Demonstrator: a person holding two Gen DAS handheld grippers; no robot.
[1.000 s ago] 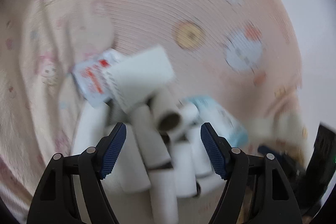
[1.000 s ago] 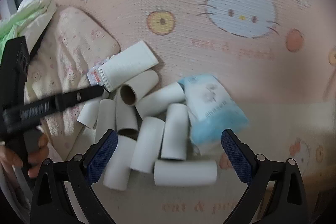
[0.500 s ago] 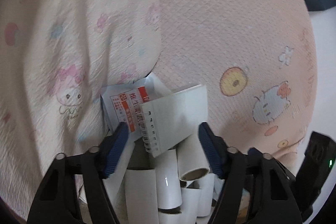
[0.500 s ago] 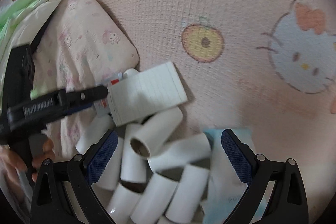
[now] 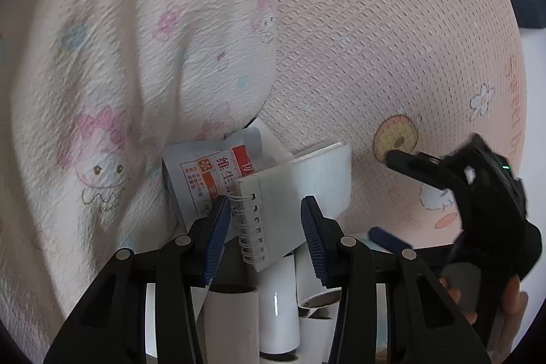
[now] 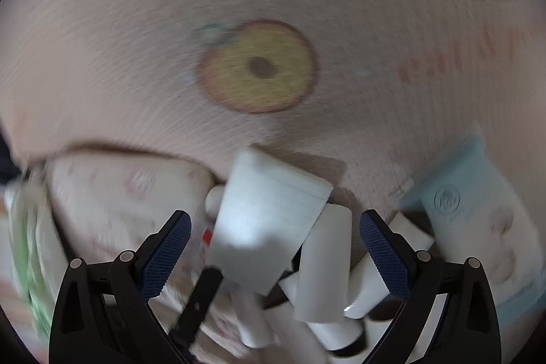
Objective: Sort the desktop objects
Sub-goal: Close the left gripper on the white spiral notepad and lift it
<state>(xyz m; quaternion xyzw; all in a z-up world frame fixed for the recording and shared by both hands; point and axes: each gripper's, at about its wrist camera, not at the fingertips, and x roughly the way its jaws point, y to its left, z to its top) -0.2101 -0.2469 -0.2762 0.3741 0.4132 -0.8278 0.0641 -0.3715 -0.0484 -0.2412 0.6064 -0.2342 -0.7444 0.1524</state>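
Nothing looks sorted yet, by my reckoning: everything lies in one heap on the pink cartoon-print mat (image 5: 392,50), and the first pick is only being set up.

Nearest the left claw (image 5: 262,236), at six o'clock, lie the white cardboard tubes (image 5: 278,306); I count three in this view, and at least four in the blurred right view, though the heap hides the true number. The left claw's jaws are closing around the spiral end of the one small notepad (image 5: 293,193), which sits between the pads; they do not seem to press it yet. Just past it, at eleven o'clock, one printed sachet (image 5: 211,173) lies partly under the notepad.

The right claw (image 6: 274,256) stands wide apart over the same notepad, gripping nothing. At three o'clock from it lies one light-blue packet (image 6: 474,193).

Farthest, a cream patterned cloth (image 5: 119,57) spreads toward ten o'clock.
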